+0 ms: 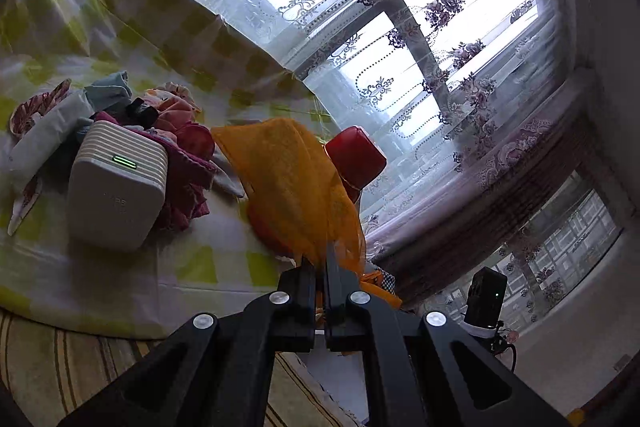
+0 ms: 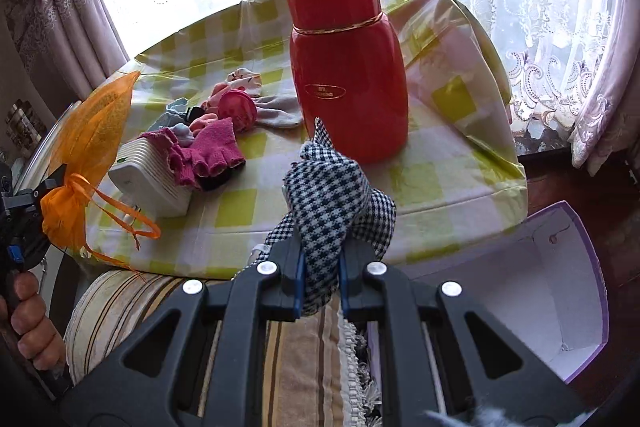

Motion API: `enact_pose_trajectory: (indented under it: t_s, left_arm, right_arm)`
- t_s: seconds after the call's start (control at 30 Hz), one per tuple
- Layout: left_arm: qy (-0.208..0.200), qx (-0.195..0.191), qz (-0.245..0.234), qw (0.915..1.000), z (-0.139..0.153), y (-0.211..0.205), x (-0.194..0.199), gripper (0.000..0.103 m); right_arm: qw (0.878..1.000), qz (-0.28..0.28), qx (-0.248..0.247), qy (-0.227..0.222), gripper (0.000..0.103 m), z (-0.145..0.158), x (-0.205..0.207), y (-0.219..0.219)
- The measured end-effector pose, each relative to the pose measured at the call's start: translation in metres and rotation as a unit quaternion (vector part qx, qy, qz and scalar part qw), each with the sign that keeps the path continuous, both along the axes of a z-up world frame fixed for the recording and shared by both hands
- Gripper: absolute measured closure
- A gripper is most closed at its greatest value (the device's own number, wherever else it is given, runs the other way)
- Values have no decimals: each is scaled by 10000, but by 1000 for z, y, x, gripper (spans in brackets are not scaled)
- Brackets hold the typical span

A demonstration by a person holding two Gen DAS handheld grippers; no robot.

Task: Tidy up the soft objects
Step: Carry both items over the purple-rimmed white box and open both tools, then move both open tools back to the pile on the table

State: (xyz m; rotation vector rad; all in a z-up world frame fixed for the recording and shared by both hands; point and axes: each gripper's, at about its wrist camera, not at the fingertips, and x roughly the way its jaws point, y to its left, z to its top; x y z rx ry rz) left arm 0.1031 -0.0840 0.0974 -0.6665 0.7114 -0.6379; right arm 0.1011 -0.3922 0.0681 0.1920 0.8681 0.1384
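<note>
The right tool (image 2: 320,267) pinched a houndstooth cloth (image 2: 330,187) just off the tabletop's (image 2: 440,183) near edge, above a striped cushion (image 2: 280,347); an open white box (image 2: 520,287) sat below to the right. The left tool (image 1: 320,263), pressed together, gripped an orange mesh bag (image 1: 288,179) by that edge. Bare checked cloth lay before a white ribbed device (image 2: 152,183). Socks and gloves (image 2: 212,147) were piled behind it. The red flask's (image 2: 344,67) gold label was unreadable.

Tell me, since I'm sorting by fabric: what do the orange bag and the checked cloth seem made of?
Orange bag: probably sheer organza-type mesh, translucent with light showing through, with a ribbon tie. Checked cloth: seemingly woven fabric, matte, with a dark-and-white houndstooth pattern.
</note>
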Motion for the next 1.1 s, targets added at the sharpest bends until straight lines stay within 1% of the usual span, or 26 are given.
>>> enact_pose_trajectory:
  t_s: [0.2,0.3,0.47,0.5,0.53,0.57,0.6,0.63,0.67,0.7,0.73,0.77,0.83,0.93,1.1]
  left_arm:
    - [287,100,-729,9969,-17,-57,-16,101]
    - [370,170,-1013,9940,-21,-83,-22,101]
    - [458,288,-1427,9883,-27,-119,-30,101]
    - [484,303,-1521,9867,-28,-126,-31,101]
    - [519,322,-1625,9848,-29,-131,-32,101]
    - [569,348,-1732,9826,-31,-137,-32,97]
    - [639,366,-1851,9800,-33,-143,-32,92]
    - [727,417,-1960,9770,-36,-149,-33,88]
    - [785,474,-2039,9747,-38,-155,-33,79]
    - [817,502,-2079,9734,-40,-157,-34,70]
    - [847,512,-2102,9726,-41,-160,-34,67]
    - [874,517,-2114,9721,-43,-161,-35,64]
    - [887,551,-2081,9725,-42,-161,-35,63]
    - [796,639,-1990,9747,-39,-155,-35,63]
    - [569,959,-1637,9802,-32,-139,-35,63]
  right_arm:
    - [9978,-424,-456,214,87,-13,-24,-36]
    - [9953,-664,-627,330,84,-17,-33,-52]
    - [9899,-1044,-852,433,83,-21,-43,-78]
    - [9891,-1100,-877,441,81,-22,-45,-81]
    - [9879,-1166,-919,456,77,-23,-46,-85]
    - [9865,-1230,-968,476,72,-23,-47,-88]
    - [9851,-1294,-1019,497,61,-23,-48,-90]
    - [9841,-1343,-1047,498,54,-24,-49,-92]
    - [9834,-1392,-1059,484,41,-24,-50,-94]
    - [9827,-1442,-1066,454,32,-23,-51,-96]
    - [9824,-1473,-1063,425,28,-22,-53,-97]
    - [9823,-1487,-1063,412,27,-22,-53,-98]
    - [9826,-1454,-1068,441,26,-23,-52,-97]
    - [9842,-1337,-1075,430,26,-26,-50,-90]
    - [9877,-1057,-1143,132,26,-26,-49,-67]
